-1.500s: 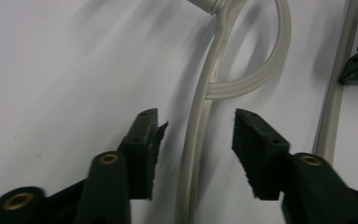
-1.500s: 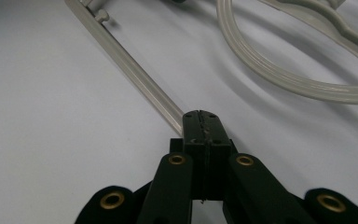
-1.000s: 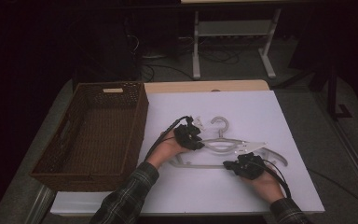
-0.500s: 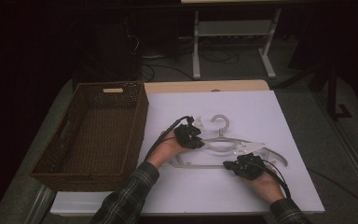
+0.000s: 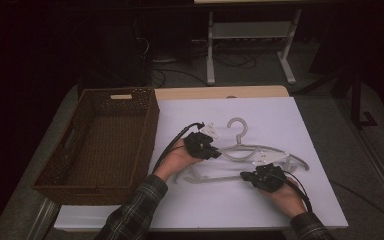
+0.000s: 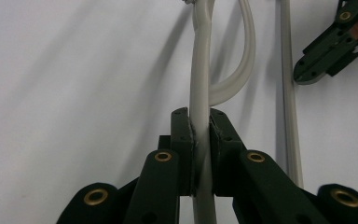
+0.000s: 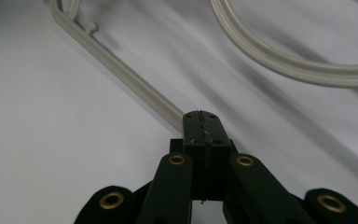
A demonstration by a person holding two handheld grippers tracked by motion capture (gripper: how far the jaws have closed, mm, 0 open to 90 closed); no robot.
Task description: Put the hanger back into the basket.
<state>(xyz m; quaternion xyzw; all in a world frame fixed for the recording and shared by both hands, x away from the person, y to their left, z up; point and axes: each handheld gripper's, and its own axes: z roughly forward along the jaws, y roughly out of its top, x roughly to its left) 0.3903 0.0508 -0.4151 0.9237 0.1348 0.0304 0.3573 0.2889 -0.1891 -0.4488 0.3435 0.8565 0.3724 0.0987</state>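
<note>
1. High view: a pale plastic hanger (image 5: 250,150) lies mid-sheet on a white table cover (image 5: 280,115), with bare cover beyond its hook and a wicker basket (image 5: 100,145) beside the cover's left edge.
2. Left gripper view: the left gripper (image 6: 201,140) is clamped on the hanger's arm.
3. Right gripper view: the right gripper (image 7: 204,128) has its jaws pressed together over the hanger's lower bar; whether they pinch it, I cannot tell.

A dim lab or workshop room. At centre frame a wooden table (image 5: 220,92) carries a white sheet (image 5: 280,125); at the top, a white metal stand (image 5: 250,35) and loose cables (image 5: 165,70) sit on grey carpeted floor (image 5: 330,115).
</note>
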